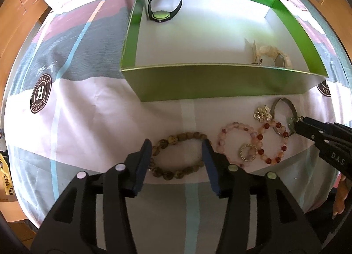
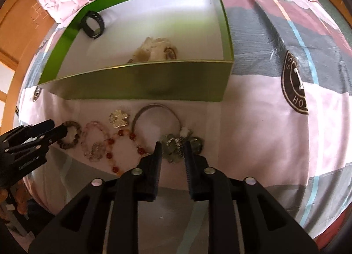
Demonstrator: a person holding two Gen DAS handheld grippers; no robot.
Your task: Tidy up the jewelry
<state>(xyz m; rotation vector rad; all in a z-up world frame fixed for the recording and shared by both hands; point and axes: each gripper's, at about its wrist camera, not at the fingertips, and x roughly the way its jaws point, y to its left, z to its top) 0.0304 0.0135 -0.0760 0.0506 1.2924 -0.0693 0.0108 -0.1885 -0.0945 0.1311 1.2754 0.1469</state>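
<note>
1. left gripper (image 1: 177,143) tipped steeply down over the bedspread (image 1: 88,108), fingers spread, straddling the brown bead bracelet (image 1: 178,173), pads not pressing it.
2. right gripper (image 2: 172,147) also pointed steeply down, fingers parted a little, a cluster of greenish charms (image 2: 176,146) on the silver bangle (image 2: 154,108) between the tips; contact hard to tell.
3. just right of the left fingers: pink bead bracelet (image 1: 233,130), small sparkly ring (image 1: 248,152), red-and-peach bead bracelet (image 1: 275,143), gold flower-shaped brooch (image 1: 263,113).
4. beyond both sets of fingers: green box (image 1: 220,84) with white floor, glossy card walls, holding a black strap watch (image 1: 165,5) and a cream beaded watch (image 1: 275,55), partly cut off by the near wall.
5. bare fingertips (image 2: 21,201) at the frame edge, blurred.
</note>
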